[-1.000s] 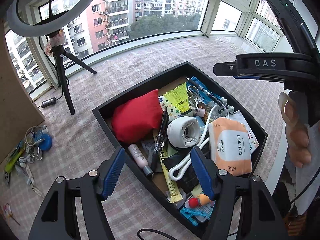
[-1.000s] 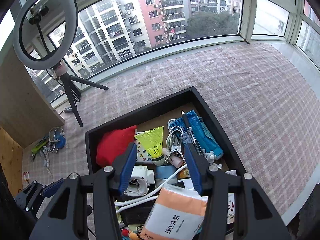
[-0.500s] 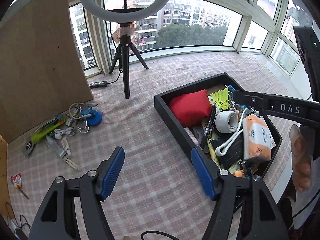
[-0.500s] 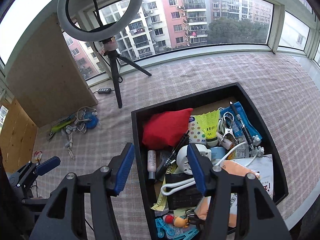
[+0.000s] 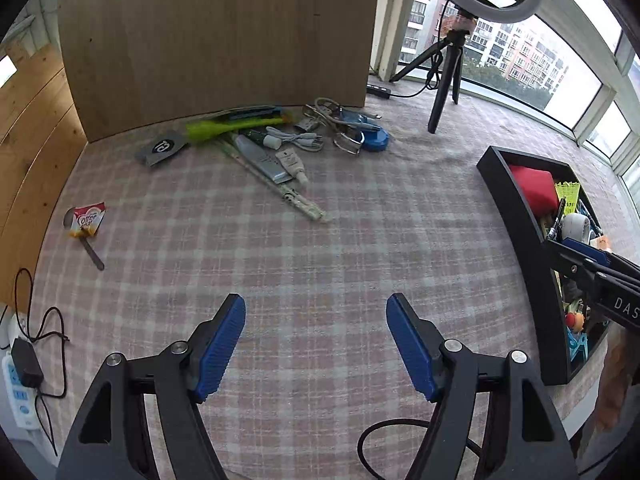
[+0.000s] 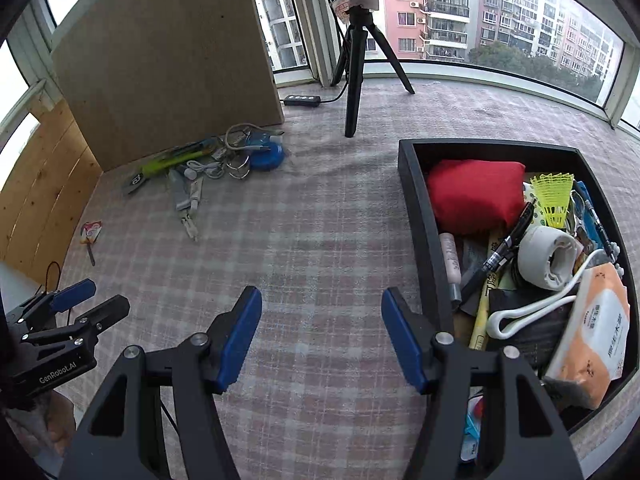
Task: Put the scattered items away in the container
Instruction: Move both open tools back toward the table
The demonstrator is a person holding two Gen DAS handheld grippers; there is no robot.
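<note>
Left tool (image 5: 316, 312) gapes empty; right tool (image 6: 320, 304) is opening, empty. Loose items (image 5: 272, 140) lie upper centre on the cloth; full tray (image 6: 424, 216) sits at right.

So the container (image 6: 420, 216) sits on the right side of the cloth-covered bench (image 6: 320, 248), already stuffed: pillow (image 6: 476, 196) at the far end, wipes pack (image 6: 592, 328) nearest, pen (image 6: 500, 252) and tape roll (image 6: 548, 256) between. The scattered pile (image 5: 272, 140) lies far left, against the board (image 5: 220, 40). A snack wrapper (image 5: 88, 218) sits alone, further left. The tripod (image 6: 356, 68) stands behind, by the window.
</note>
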